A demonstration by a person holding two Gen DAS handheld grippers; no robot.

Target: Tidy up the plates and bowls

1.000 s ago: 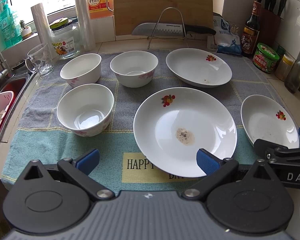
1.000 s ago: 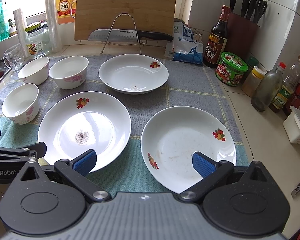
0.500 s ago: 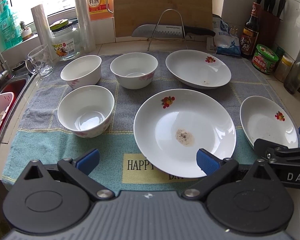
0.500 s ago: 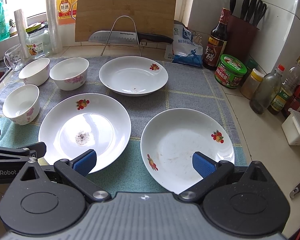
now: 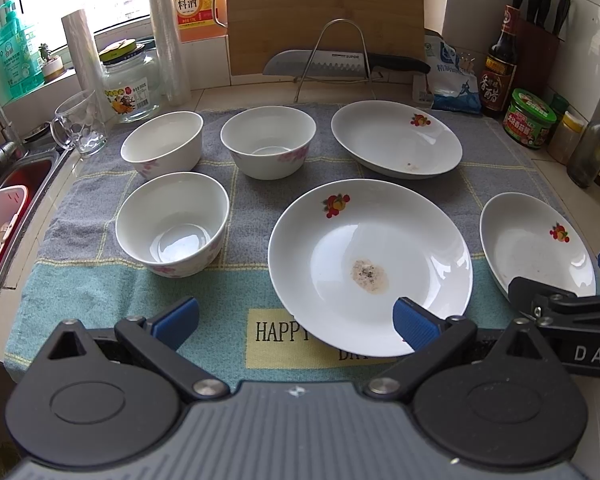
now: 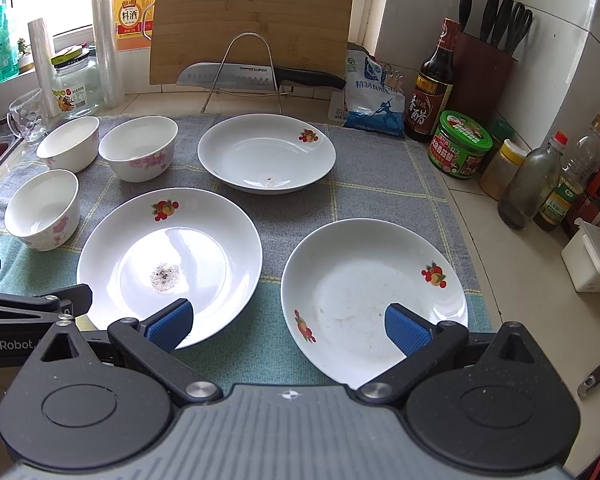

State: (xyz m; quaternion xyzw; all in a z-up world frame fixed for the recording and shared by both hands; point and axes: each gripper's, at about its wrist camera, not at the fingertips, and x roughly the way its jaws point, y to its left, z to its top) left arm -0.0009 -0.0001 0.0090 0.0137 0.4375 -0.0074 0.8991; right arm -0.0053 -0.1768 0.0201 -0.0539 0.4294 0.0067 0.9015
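left wrist: plates (image 5: 370, 268), bowls (image 5: 172, 224) upright, rims up, tongs (image 5: 296, 318) spread.

From my left gripper's camera, the towel (image 5: 100, 292) lies on the counter with every dish on it. The middle plate (image 5: 370, 266) sits dead ahead at twelve o'clock. At ten o'clock is the near bowl (image 5: 172, 224); behind it the far-left bowl (image 5: 162, 142), and beside that the centre bowl (image 5: 268, 146). The rear plate (image 5: 396, 144) lies behind the middle plate at one o'clock. The right plate (image 5: 536, 244) lies at three o'clock. The cutting board (image 5: 324, 12) stands behind everything.
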